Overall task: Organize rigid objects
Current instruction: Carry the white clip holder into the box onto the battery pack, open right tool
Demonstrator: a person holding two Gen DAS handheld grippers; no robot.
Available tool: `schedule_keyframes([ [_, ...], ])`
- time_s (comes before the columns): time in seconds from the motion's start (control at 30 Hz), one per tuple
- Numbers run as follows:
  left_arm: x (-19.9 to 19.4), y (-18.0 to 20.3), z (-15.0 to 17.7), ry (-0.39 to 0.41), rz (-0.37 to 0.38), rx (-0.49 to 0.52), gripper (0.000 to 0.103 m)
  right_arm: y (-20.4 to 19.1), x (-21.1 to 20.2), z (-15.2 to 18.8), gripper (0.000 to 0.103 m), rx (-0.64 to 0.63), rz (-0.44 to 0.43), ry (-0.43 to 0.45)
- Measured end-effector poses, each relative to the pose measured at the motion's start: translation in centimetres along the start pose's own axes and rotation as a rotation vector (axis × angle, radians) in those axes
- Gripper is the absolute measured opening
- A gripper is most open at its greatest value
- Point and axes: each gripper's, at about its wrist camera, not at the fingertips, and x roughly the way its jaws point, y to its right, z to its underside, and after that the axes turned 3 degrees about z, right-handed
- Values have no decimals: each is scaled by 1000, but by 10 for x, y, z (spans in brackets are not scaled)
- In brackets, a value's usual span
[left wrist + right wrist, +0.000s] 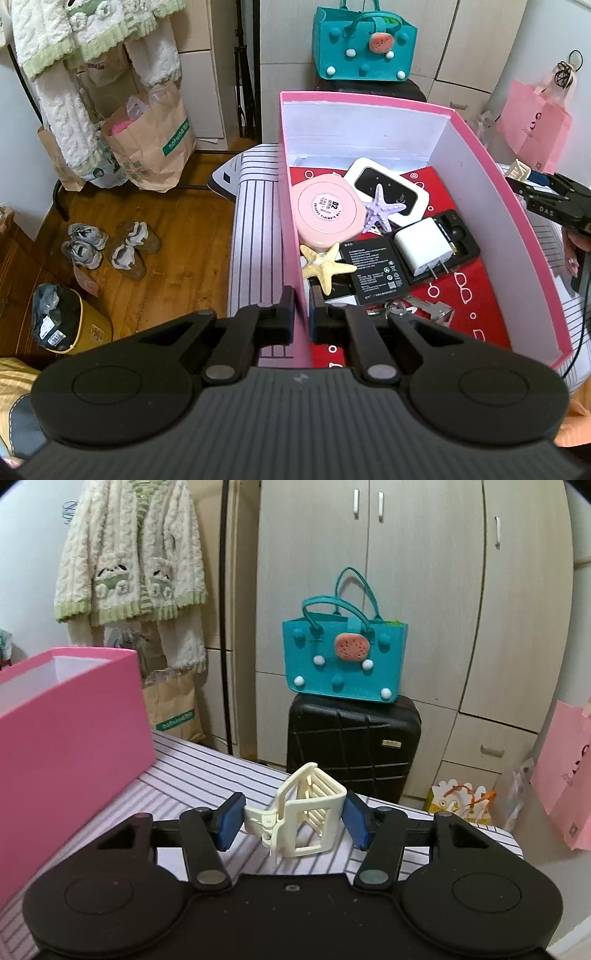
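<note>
A pink box (291,206) with white inner walls stands on the striped bed. Inside lie a pink round case (327,214), a white device (388,184), a purple starfish (380,210), a yellow starfish (323,266), a white charger (421,251), a black battery (373,273) and keys (424,308). My left gripper (302,295) is shut on the box's left wall near its front corner. My right gripper (291,821) holds a cream hair claw clip (306,812) between its blue pads, above the bed to the right of the pink box (74,731). From the left wrist, the right gripper (524,181) and the clip (519,170) show beyond the box's right wall.
The striped bed sheet (207,775) ends ahead, where a black suitcase (351,746) carries a teal bag (343,657). A pink paper bag (565,775) hangs at the right. Shoes (110,247) and brown paper bags (151,147) sit on the wooden floor at the left.
</note>
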Motion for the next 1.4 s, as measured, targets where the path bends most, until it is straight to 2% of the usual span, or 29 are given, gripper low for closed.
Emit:
schedule_keyframes([
  [0.23, 0, 6, 0, 9, -25, 38, 6, -16, -37, -20, 62, 68, -85, 32],
  [0.43, -1, 10, 1, 22, -44, 68, 6, -40, -75, -53, 62, 127, -217, 34],
  [0.63, -2, 15, 4, 42, -61, 98, 6, -76, -96, -86, 62, 147, -357, -77],
  [0.8, -3, 14, 6, 53, -53, 106, 6, -112, -95, -95, 62, 110, -456, -166],
  [0.97, -3, 8, 5, 51, -22, 83, 7, -149, -75, -97, 62, 44, -468, -225],
  [1.1, -2, 7, 6, 51, -13, 83, 7, -175, -51, -99, 62, -16, -439, -288],
  [1.4, -1, 5, 2, 29, 7, 95, 8, -202, 1, -103, 62, -122, -393, -432],
])
